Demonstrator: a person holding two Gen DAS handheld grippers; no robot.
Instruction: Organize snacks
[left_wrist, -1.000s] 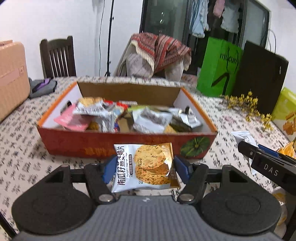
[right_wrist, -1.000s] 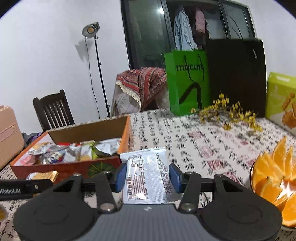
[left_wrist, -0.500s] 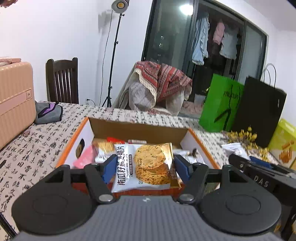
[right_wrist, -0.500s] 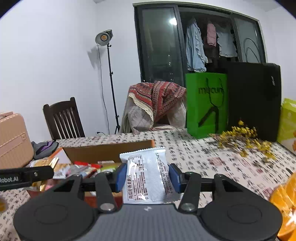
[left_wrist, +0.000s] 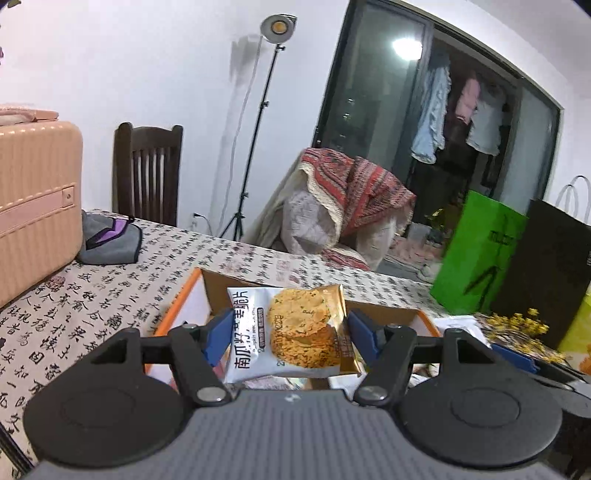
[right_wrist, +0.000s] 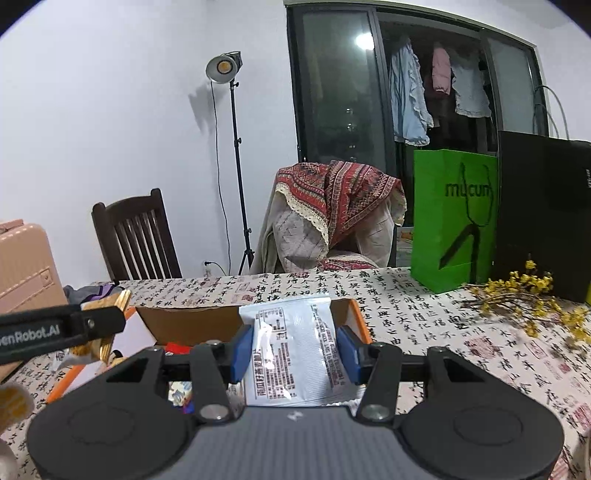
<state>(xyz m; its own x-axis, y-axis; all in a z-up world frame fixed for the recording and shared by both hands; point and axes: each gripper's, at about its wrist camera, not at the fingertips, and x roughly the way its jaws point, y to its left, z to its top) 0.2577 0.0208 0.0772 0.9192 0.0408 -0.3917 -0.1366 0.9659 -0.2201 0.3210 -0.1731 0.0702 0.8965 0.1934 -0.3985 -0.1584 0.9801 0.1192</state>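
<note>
A table (right_wrist: 424, 321) covered in a cloth printed with black calligraphy fills the lower half of both wrist views, with a peach suitcase (left_wrist: 37, 206) at its left end and a green paper bag (right_wrist: 452, 221) and a black bag (right_wrist: 546, 218) standing at the far right. Compared with a second ago, both cameras now sit higher and look more level: far more wall, window and lamp stand (right_wrist: 232, 155) show, and the cardboard box (left_wrist: 192, 295) of snacks, seen whole before, has dropped low in frame so that only its far wall and orange-edged rim appear behind the fingers. A dark wooden chair (left_wrist: 147, 170) and a chair draped with a red patterned blanket (right_wrist: 332, 199) stand beyond the table, and a sprig of yellow flowers (right_wrist: 532, 295) lies near the bags. The orange slices seen earlier at the right gripper's side have left its view. The left gripper (left_wrist: 288, 336) clamps a cookie packet (left_wrist: 286, 332) by its two side edges, blue pads pressing in, exactly as before; the packet hangs over the box's near part. The right gripper (right_wrist: 293, 350) pinches a white printed sachet (right_wrist: 295, 354) at a narrower setting, grip unchanged, held above the box's right end.
</note>
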